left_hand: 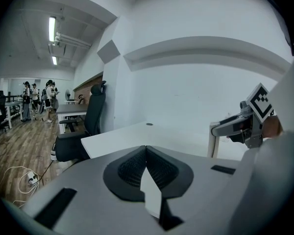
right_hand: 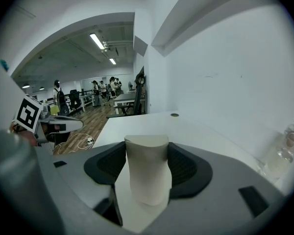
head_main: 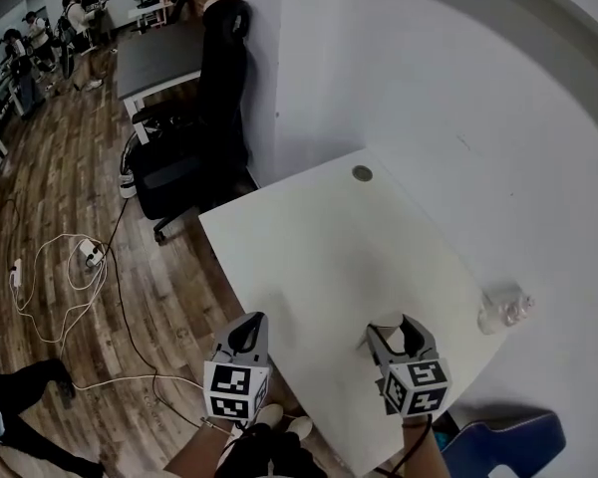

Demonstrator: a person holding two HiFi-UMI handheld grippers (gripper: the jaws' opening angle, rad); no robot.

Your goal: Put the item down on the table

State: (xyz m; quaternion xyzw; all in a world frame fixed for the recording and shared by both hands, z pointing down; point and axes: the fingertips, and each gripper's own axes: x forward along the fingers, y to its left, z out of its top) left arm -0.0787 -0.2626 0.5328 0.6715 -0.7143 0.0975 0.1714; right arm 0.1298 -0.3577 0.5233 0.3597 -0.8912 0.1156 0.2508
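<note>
A white paper cup [right_hand: 147, 173] stands upright between the pads of my right gripper [right_hand: 147, 156], which is shut on it and pinches its sides in a little. In the head view the right gripper [head_main: 387, 329] hovers over the near part of the white table [head_main: 319, 257], with the cup [head_main: 384, 323] just showing at its tips. My left gripper [head_main: 251, 329] hangs beside the table's near left edge. In its own view the left gripper [left_hand: 146, 149] is shut with nothing in it, and the right gripper [left_hand: 237, 125] with the cup [left_hand: 214, 142] shows off to the right.
A clear plastic bottle [head_main: 503, 309] lies at the table's right side by the white wall. A round cable grommet [head_main: 362, 173] marks the far corner. A black office chair [head_main: 194, 137] stands beyond the table's left edge. Cables and a power strip [head_main: 88, 255] lie on the wooden floor.
</note>
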